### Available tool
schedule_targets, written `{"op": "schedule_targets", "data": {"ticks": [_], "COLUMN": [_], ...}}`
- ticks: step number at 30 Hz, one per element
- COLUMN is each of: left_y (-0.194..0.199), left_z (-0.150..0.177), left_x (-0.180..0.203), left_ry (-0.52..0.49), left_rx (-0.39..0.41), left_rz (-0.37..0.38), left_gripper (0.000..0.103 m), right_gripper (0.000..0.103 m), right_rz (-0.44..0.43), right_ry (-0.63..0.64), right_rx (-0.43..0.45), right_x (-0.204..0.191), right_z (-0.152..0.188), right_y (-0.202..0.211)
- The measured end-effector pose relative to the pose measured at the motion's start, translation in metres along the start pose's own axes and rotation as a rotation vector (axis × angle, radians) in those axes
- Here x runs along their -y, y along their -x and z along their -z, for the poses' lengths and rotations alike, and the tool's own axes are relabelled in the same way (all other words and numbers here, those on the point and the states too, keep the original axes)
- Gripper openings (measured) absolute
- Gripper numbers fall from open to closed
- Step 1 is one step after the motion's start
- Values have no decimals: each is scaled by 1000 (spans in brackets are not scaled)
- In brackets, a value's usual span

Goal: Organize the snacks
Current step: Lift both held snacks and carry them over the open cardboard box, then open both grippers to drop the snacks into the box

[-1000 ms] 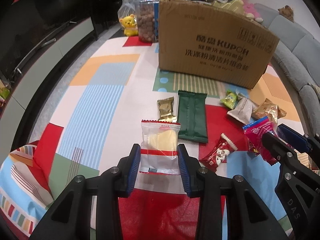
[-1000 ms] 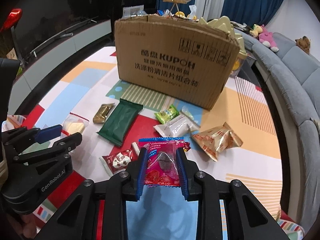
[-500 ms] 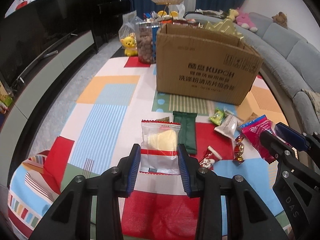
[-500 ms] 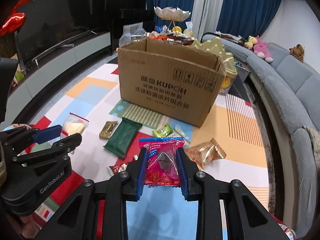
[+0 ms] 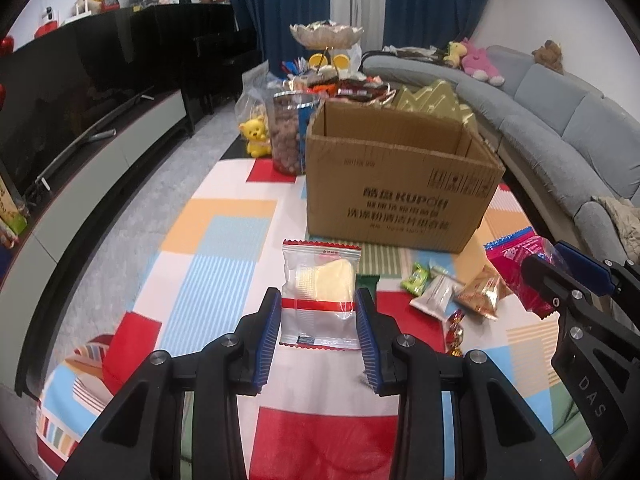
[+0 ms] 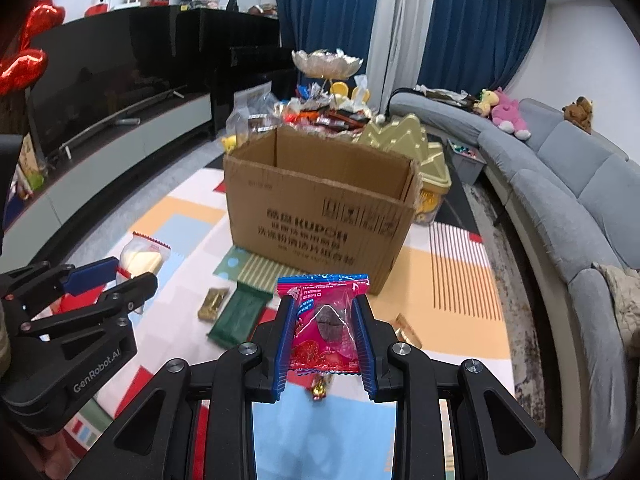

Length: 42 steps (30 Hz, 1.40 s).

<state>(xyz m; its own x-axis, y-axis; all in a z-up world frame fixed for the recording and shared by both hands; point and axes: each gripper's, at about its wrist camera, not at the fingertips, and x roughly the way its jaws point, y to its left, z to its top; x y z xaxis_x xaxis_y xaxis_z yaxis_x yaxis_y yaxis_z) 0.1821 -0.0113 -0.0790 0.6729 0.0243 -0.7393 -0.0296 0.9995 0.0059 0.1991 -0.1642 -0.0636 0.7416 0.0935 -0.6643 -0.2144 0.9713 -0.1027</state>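
Left wrist: left gripper (image 5: 317, 325) clamping clear wafer packet (image 5: 320, 292), right gripper (image 6: 324, 338) pinching pink hawthorn packet (image 6: 325, 330), cardboard box (image 5: 400, 200) at twelve o'clock.

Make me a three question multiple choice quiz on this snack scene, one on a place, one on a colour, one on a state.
1. Where is the cardboard box?
A. on the sofa
B. on the patterned mat, beyond the loose snacks
C. on the TV cabinet

2. The right gripper holds a packet that is mostly:
A. pink-red
B. green
C. gold

3. The left gripper is:
A. open, empty
B. shut on the clear wafer packet
C. inside the box

Answers:
B, it stands on the mat.
A, pink-red wrapper.
B, the jaws pinch it.
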Motion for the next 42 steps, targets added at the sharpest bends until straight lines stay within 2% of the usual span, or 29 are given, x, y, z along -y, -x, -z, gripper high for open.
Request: {"op": "schedule_targets", "data": {"ticks": [21,33,42], "left_y": [9,-13,-38], "left_z": [-79,-133,-166], "left_x": [15,21,30], "left_ry": [-61,-92,-133], "left_rx": [129,164,182], "left_rz": [48,72,90], "left_gripper": [37,37,37], "right_gripper": [30,30,30], "right_rz": [42,50,58], "right_ry": [-34,-73,-98], "right_rx": [127,173,174], "right_x": [24,40,52], "right_z": [-66,-112,-139], "right_y": [3,-16,-43]}}
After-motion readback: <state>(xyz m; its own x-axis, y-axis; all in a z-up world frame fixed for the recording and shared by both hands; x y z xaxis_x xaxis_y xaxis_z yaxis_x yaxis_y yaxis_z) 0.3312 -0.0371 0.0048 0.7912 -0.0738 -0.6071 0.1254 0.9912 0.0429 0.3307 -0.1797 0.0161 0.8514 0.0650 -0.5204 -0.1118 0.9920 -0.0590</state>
